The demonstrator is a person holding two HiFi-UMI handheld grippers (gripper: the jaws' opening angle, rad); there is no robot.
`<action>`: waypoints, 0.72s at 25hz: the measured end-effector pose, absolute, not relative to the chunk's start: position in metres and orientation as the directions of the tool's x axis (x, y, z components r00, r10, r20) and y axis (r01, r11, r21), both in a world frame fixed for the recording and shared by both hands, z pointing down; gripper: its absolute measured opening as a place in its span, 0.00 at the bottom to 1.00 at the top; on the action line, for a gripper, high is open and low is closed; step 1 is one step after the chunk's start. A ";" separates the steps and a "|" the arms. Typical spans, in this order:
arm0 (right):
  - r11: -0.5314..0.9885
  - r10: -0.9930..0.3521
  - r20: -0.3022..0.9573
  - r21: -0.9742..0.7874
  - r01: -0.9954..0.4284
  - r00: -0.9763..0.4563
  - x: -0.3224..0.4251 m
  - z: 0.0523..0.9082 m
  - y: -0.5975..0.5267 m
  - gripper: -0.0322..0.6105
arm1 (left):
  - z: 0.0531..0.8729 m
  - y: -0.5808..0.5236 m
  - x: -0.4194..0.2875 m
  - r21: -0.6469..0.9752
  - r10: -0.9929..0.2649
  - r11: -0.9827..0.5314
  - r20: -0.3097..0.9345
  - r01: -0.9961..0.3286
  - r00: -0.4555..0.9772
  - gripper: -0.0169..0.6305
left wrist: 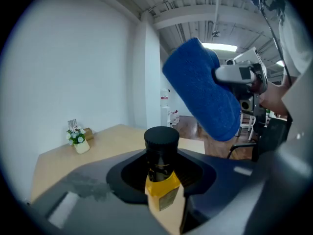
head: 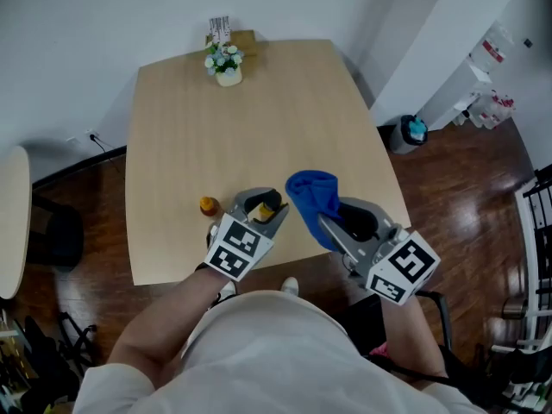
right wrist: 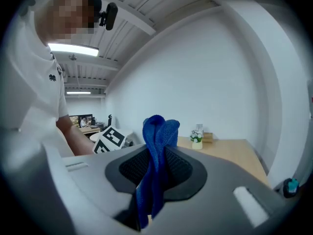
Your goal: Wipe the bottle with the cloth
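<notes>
A small bottle (left wrist: 161, 173) with a black cap and yellow label stands upright between the jaws of my left gripper (left wrist: 164, 180), which is shut on it. In the head view the bottle (head: 264, 209) shows at the left gripper (head: 259, 214), raised above the table's near edge. My right gripper (right wrist: 151, 190) is shut on a blue cloth (right wrist: 156, 151) that sticks up from its jaws. The cloth (head: 313, 198) hangs just right of the bottle in the head view, and fills the upper right of the left gripper view as a blue roll (left wrist: 203, 89), close to the cap but apart from it.
A light wooden table (head: 250, 128) carries a small white flower pot (head: 226, 65) at its far edge and a small orange-capped object (head: 209, 205) near my left gripper. Dark wood floor lies to the right, with a round bin (head: 407, 133) by the wall.
</notes>
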State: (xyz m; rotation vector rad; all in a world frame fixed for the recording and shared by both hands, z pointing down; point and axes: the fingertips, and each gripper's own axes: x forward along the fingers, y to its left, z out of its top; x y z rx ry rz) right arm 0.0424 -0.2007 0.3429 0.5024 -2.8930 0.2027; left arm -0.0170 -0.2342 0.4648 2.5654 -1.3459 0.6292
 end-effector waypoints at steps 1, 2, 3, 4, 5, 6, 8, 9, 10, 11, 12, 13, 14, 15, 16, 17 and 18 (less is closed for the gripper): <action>0.944 -0.295 0.218 -0.086 -0.320 -0.930 0.030 0.339 -0.199 0.19 | 0.464 -0.233 -0.017 -0.041 -0.739 -0.580 0.446 -0.813 0.505 0.26; 0.953 -0.273 0.222 -0.073 -0.295 -0.936 0.018 0.335 -0.196 0.19 | 0.466 -0.231 -0.018 -0.038 -0.736 -0.583 0.447 -0.812 0.508 0.26; 0.960 -0.252 0.226 -0.063 -0.272 -0.941 0.006 0.333 -0.194 0.19 | 0.468 -0.230 -0.019 -0.031 -0.734 -0.584 0.446 -0.811 0.511 0.26; 0.966 -0.232 0.233 -0.056 -0.251 -0.945 -0.006 0.331 -0.191 0.19 | 0.469 -0.228 -0.021 -0.026 -0.733 -0.584 0.447 -0.811 0.513 0.26; 0.972 -0.213 0.240 -0.051 -0.231 -0.947 -0.017 0.329 -0.188 0.19 | 0.469 -0.227 -0.023 -0.023 -0.730 -0.585 0.450 -0.810 0.514 0.26; 0.976 -0.194 0.251 -0.045 -0.212 -0.948 -0.026 0.327 -0.184 0.19 | 0.469 -0.225 -0.024 -0.023 -0.726 -0.588 0.454 -0.808 0.516 0.26; 0.984 -0.160 0.281 -0.032 -0.176 -0.946 -0.043 0.328 -0.179 0.19 | 0.469 -0.223 -0.025 -0.030 -0.720 -0.599 0.459 -0.800 0.521 0.26; 0.987 -0.146 0.300 -0.025 -0.161 -0.943 -0.050 0.329 -0.177 0.19 | 0.468 -0.222 -0.025 -0.034 -0.716 -0.605 0.459 -0.795 0.525 0.26; 0.989 -0.136 0.319 -0.017 -0.149 -0.938 -0.056 0.331 -0.176 0.19 | 0.468 -0.221 -0.025 -0.037 -0.713 -0.612 0.459 -0.790 0.530 0.26; 0.990 -0.131 0.337 -0.010 -0.142 -0.932 -0.060 0.334 -0.177 0.19 | 0.467 -0.220 -0.025 -0.040 -0.709 -0.618 0.460 -0.785 0.534 0.26; 0.990 -0.129 0.350 -0.007 -0.140 -0.928 -0.063 0.336 -0.177 0.19 | 0.467 -0.219 -0.026 -0.044 -0.706 -0.623 0.460 -0.781 0.538 0.26; 0.990 -0.131 0.357 -0.007 -0.143 -0.925 -0.064 0.337 -0.179 0.19 | 0.466 -0.218 -0.026 -0.050 -0.705 -0.628 0.460 -0.777 0.540 0.26; 0.989 -0.135 0.359 -0.012 -0.149 -0.923 -0.064 0.338 -0.181 0.19 | 0.466 -0.216 -0.027 -0.058 -0.704 -0.632 0.461 -0.773 0.541 0.26; 0.987 -0.143 0.358 -0.018 -0.160 -0.923 -0.063 0.339 -0.183 0.19 | 0.465 -0.215 -0.028 -0.066 -0.703 -0.636 0.461 -0.769 0.542 0.26; 0.984 -0.155 0.355 -0.024 -0.175 -0.922 -0.061 0.339 -0.186 0.19 | 0.465 -0.213 -0.029 -0.072 -0.702 -0.640 0.461 -0.765 0.544 0.26; 0.981 -0.169 0.352 -0.028 -0.191 -0.920 -0.057 0.339 -0.190 0.19 | 0.464 -0.213 -0.029 -0.074 -0.700 -0.644 0.459 -0.761 0.547 0.26; 0.977 -0.185 0.349 -0.033 -0.209 -0.919 -0.053 0.340 -0.195 0.19 | 0.463 -0.213 -0.030 -0.072 -0.697 -0.648 0.457 -0.759 0.552 0.26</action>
